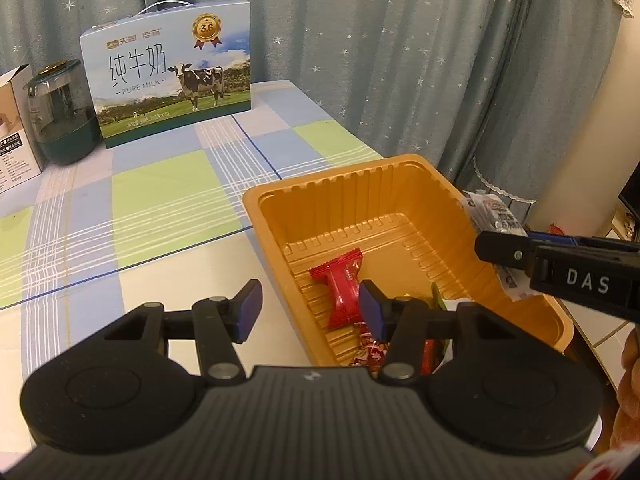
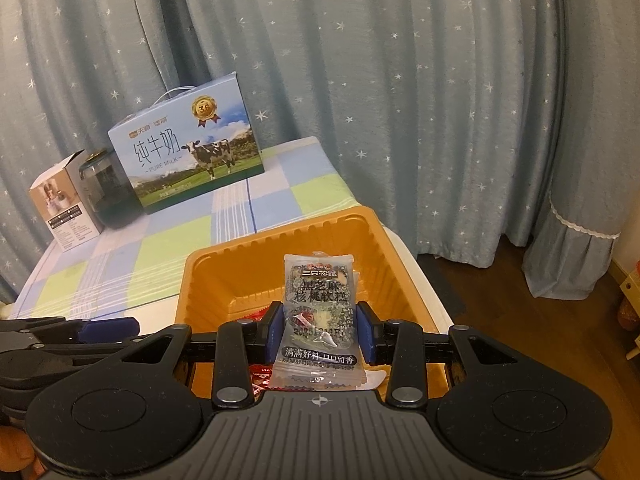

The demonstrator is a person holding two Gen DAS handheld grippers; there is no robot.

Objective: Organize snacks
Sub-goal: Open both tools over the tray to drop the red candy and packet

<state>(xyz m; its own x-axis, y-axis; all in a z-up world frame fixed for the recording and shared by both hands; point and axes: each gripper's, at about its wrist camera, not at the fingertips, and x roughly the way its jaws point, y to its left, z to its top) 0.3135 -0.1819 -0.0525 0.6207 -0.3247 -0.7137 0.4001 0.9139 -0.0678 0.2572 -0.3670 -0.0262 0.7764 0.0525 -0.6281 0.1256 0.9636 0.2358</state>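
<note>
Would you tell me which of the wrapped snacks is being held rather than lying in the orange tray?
The clear, dark-printed sesame-walnut cake packet, clamped upright in the right gripper above the orange tray. The red wrapped candy lies loose on the tray floor.

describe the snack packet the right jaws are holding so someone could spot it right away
Find the orange plastic tray at the near edge of the checked tablecloth. Just above it, the right gripper pinches a clear packet upright. Unlike the red candy wrappers in the tray, it is see-through, with dark speckled contents and white lettering.
</note>
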